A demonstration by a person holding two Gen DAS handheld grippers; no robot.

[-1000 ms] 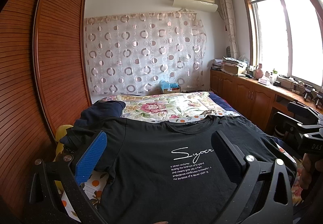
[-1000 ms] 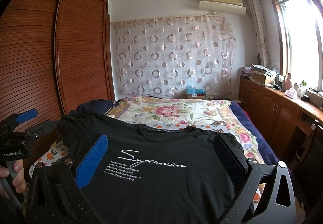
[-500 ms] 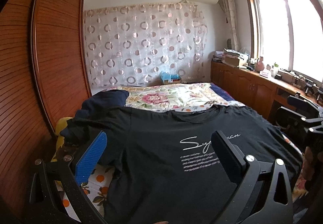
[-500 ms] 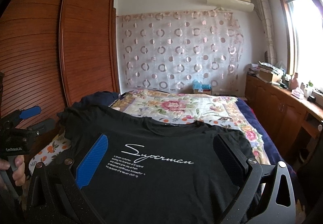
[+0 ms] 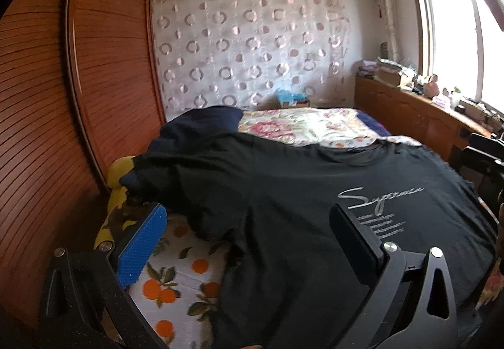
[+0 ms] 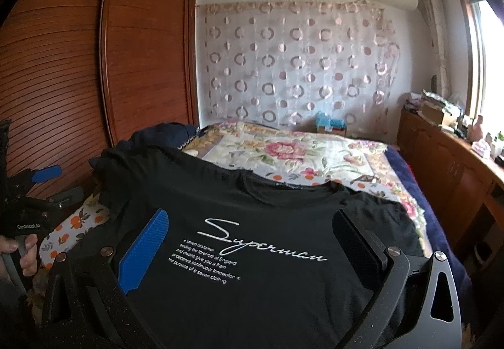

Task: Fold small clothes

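Note:
A black T-shirt (image 5: 283, 197) with white "Superman" lettering (image 6: 264, 242) lies spread flat, front up, on the near end of the bed. My left gripper (image 5: 249, 223) is open and empty, above the shirt's left side and left sleeve (image 5: 176, 166). My right gripper (image 6: 249, 226) is open and empty, above the shirt's chest print. The left gripper's body also shows at the left edge of the right wrist view (image 6: 28, 210), held by a hand.
The bed has an orange-fruit sheet (image 5: 176, 279) and a floral quilt (image 6: 296, 153). A dark blue garment (image 5: 201, 125) lies beyond the shirt. A wooden wardrobe (image 5: 78, 81) stands at the left. A wooden cabinet (image 6: 447, 160) runs under the window at the right.
Both views have swung left and closed in a little over the shirt. The left gripper now faces the shirt's left sleeve. The shirt has not moved.

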